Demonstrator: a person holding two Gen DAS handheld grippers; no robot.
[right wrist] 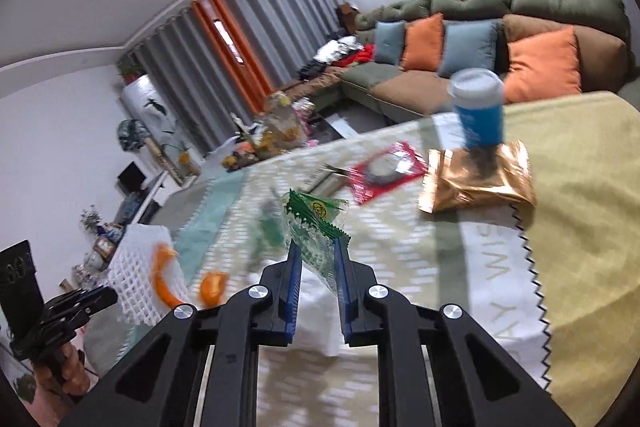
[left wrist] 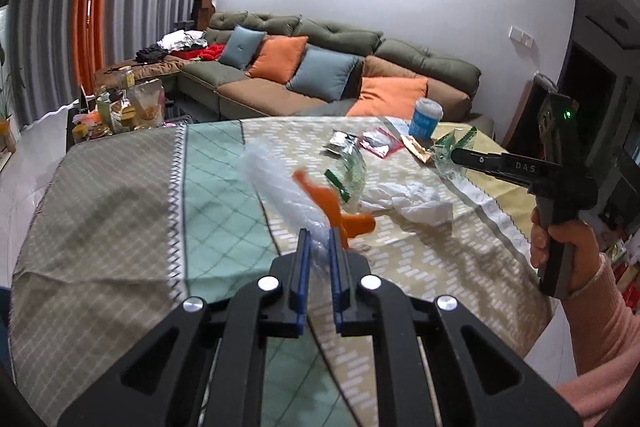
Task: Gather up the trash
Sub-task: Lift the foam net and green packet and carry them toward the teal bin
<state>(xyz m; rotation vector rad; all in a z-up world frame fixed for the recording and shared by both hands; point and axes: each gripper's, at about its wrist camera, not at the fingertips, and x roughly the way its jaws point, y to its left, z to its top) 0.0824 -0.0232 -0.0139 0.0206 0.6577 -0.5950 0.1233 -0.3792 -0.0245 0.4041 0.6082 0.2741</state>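
**Both grippers lifted clear with trash pinched**

The left gripper (left wrist: 319,233) has its blue fingers (left wrist: 303,259) pressed nearly together on a white foam net sleeve (left wrist: 276,183), which hangs blurred above the patterned cloth of the surface (left wrist: 120,195). Just beside the sleeve, orange peel pieces (left wrist: 332,203) show, one overlapping the sleeve's lower part. The right gripper (right wrist: 317,247) pinches a clear green-printed wrapper (right wrist: 314,227) between its fingers (right wrist: 294,267), the wrapper standing up from the tips, off the cloth. Landmark: the blue paper cup (right wrist: 478,111) at the far side of the surface. Against the cup's base lies a gold foil bag (right wrist: 476,183); left of the cup lies a red-edged packet (right wrist: 384,169), and left of that a silver wrapper (left wrist: 340,141). Nearer than the cup, a crumpled white tissue (left wrist: 408,201) rests on the cloth, with another green-printed wrapper (left wrist: 352,177) just left of it. A hand (left wrist: 560,243) in a pink sleeve (left wrist: 604,327) holds the right gripper's handle
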